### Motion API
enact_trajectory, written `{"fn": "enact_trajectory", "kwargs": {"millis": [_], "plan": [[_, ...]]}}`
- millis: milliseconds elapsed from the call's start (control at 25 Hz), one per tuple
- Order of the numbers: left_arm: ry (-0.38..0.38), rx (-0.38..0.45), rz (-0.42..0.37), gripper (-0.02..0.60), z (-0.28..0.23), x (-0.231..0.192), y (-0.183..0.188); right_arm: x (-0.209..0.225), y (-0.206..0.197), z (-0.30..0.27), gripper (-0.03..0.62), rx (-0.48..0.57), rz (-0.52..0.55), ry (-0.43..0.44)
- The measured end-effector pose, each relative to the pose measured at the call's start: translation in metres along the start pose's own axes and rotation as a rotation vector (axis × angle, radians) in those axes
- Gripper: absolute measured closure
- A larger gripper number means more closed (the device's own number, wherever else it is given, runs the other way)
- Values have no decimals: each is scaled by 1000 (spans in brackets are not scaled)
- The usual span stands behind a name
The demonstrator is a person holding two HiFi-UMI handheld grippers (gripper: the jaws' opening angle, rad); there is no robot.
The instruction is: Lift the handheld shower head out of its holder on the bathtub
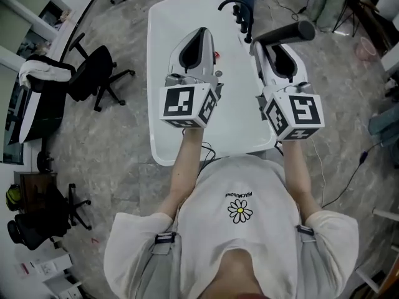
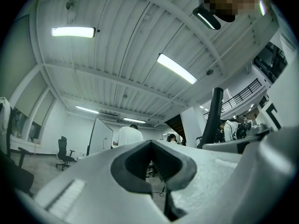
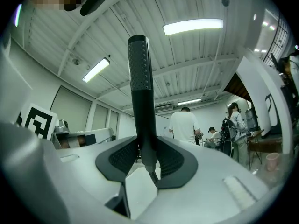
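Item: handheld shower head (image 1: 285,32) (image 3: 139,87), black, clear of the white bathtub (image 1: 167,48) and raised above its far right end, near the black faucet (image 1: 240,12). I read the right gripper (image 1: 273,50) (image 3: 145,158) as clamped on its handle, pads on either side, hose (image 3: 152,177) trailing below. Left gripper (image 1: 197,41) (image 2: 152,165): jaws drawn together, nothing between them, held over the tub just beside the right.

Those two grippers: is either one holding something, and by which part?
The right gripper clamps the black handheld shower head by the lower end of its handle, just above the hose. The left gripper holds nothing.
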State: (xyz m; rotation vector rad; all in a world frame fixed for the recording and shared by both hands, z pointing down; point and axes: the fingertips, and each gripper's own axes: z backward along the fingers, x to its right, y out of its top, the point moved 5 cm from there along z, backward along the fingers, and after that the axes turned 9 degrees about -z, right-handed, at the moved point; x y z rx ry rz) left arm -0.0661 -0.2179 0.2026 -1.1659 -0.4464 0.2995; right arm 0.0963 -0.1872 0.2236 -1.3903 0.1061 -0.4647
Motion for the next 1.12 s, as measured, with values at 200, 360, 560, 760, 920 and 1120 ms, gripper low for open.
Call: {"fn": "enact_trajectory", "kwargs": {"millis": [200,360,560,760,920,1120], "plan": [[2,-8,-9,580,1,1,0,-4,1,2,453,12,36,4],[-2,-12,-13,580,-2,-1,-3,2,2,-3,453,22,19,-6],[-1,-35,-35,580,-3,0,-10,4,4,-1,453,27,31,-4],[0,-44,-32,580,-6,-5,-14,6,5,-8,454,30,26,-7],[8,-37,-41,580,-5,-3,-13,6,6,-9,453,32,32,-3],[-4,-19,-43,581,-6,5,-8,12,8,-4,454,36,35,-11]]}}
